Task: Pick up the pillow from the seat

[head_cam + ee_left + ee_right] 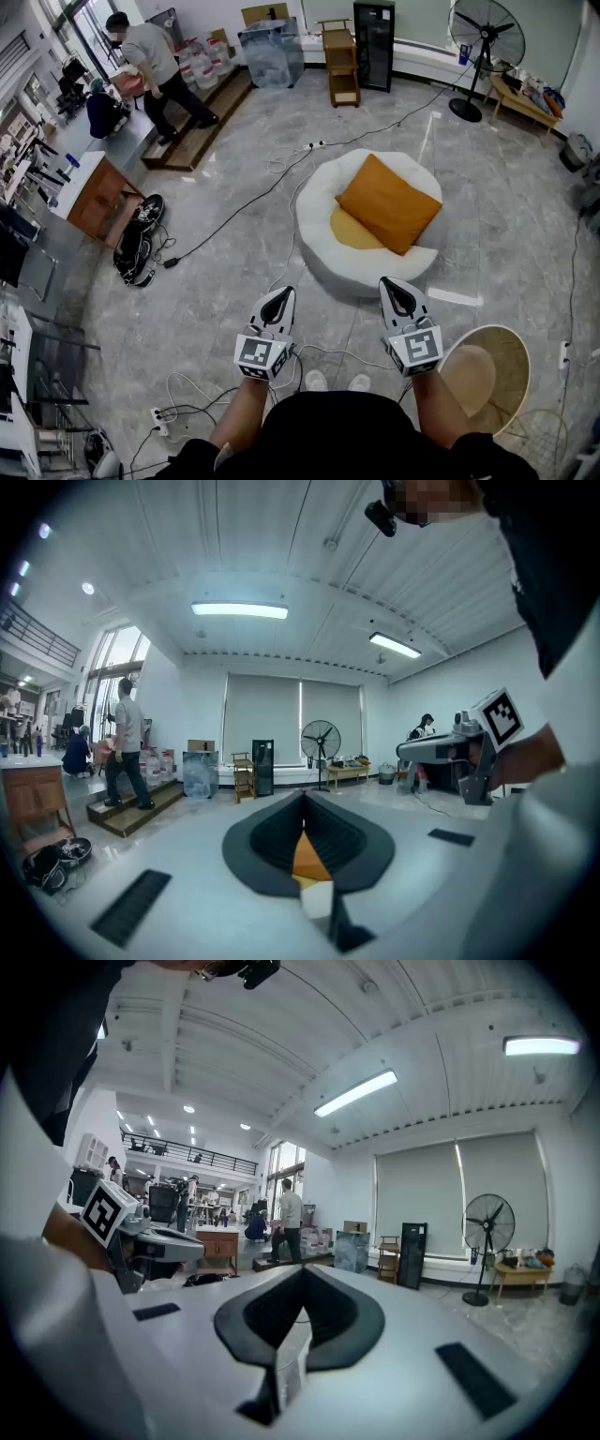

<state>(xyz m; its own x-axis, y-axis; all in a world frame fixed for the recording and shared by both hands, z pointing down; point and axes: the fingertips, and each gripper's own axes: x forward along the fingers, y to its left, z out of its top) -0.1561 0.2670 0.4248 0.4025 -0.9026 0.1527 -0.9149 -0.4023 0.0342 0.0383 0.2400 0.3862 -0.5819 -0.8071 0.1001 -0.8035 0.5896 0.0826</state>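
Observation:
An orange pillow (388, 202) lies tilted on a round white seat (323, 239) with a yellow cushion patch, in the middle of the head view. My left gripper (277, 302) and right gripper (397, 292) hover side by side in front of the seat, a short way short of its near rim. Both are shut with nothing between their jaws. In the left gripper view a sliver of the orange pillow (307, 855) shows through the closed jaws of the left gripper (305, 803). The right gripper (300, 1283) points over the floor toward the room's far side.
Cables (234, 211) run over the grey marble floor left of the seat. A round wicker stool (487, 373) stands at my right. Shoes (137, 239) and a wooden cabinet (94, 195) sit at left. A person (155, 70) steps on a platform at the back; a fan (483, 37) stands back right.

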